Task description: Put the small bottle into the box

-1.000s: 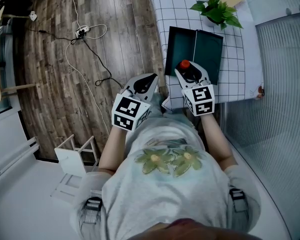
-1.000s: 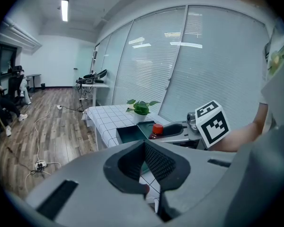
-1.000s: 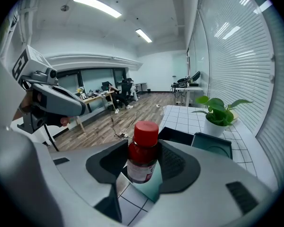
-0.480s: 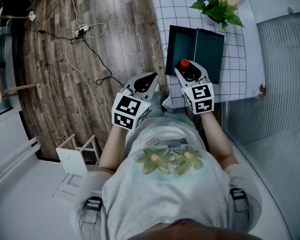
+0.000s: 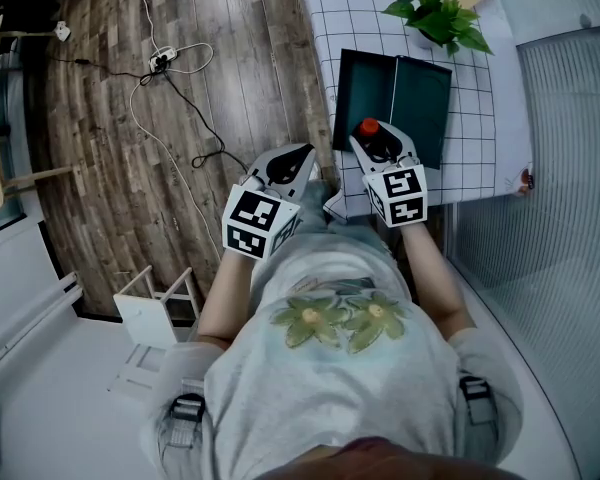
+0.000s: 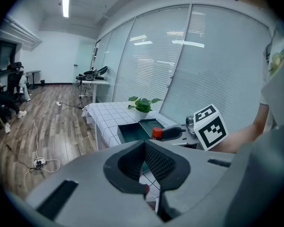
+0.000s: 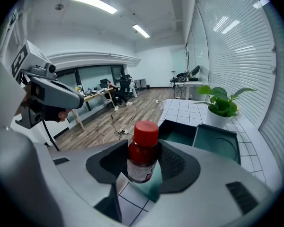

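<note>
Small bottle: a red screw cap on a dark red body, with a pale printed label wrapped round the lower part. It stands upright at the centre of my right gripper view.
Right gripper: my jaws are clamped on the bottle's body from both sides, the dark pads against the label. The cap stands clear above them.
Where the bottle is: in the head view it sits just right of centre in the upper half. It is held above the checked tablecloth at the near edge of the box, not inside it.
Box: dark teal and open, lying past the bottle in the middle right of my right gripper view. It has a deep tray on the left. A shallower half with a round recess lies touching it on the right.
Left gripper: my jaws are drawn together with nothing between the pads. In the head view it hangs left of the table edge, over the wood floor.
Plant: green leaves in a white pot on the cloth, beyond the box in the upper right of the head view.
</note>
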Available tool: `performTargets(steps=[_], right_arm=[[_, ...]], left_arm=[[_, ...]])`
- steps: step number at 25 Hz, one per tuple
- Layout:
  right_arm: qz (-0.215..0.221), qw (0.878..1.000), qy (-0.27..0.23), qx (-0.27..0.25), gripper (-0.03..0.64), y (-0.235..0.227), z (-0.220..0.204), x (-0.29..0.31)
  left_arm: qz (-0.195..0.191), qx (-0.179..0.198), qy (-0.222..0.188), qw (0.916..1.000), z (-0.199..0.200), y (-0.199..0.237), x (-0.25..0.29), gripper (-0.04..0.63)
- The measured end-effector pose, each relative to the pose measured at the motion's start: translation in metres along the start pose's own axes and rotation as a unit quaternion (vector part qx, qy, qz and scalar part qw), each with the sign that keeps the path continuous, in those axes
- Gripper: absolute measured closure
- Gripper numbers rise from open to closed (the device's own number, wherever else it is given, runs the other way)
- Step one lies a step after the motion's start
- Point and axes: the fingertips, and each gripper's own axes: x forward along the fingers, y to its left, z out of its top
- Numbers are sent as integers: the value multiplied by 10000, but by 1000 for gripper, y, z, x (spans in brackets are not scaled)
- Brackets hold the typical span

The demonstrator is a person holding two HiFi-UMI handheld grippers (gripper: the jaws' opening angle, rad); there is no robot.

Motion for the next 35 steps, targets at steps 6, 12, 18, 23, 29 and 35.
performTargets(steps=[6,12,18,23,29,35], right_arm=[[-41,10000,69,26,419,-4,-7,6],[-50,9999,142,24,419,-4,-12,11],[-51,9998,209,-1,419,-3,-17,16],[-81,9996,258,10,419,-4,-18,19],[-61,9994,327,-1,419,-5,-22,21],[-53,9991,418,-8,419,-5,-29,24]], left_arm=[[-18,-13,58,10000,-3,3,4,589],[-70,2,121,9999,-6,6,5,589],[-108,-7,118,9999,-5,7,7,589],[-81,-21,127,9999,-6,12,5,589],[-50,-76,120,9999,-8,12,4,589],[-29,-140,120,9998,-12,15,4,589]])
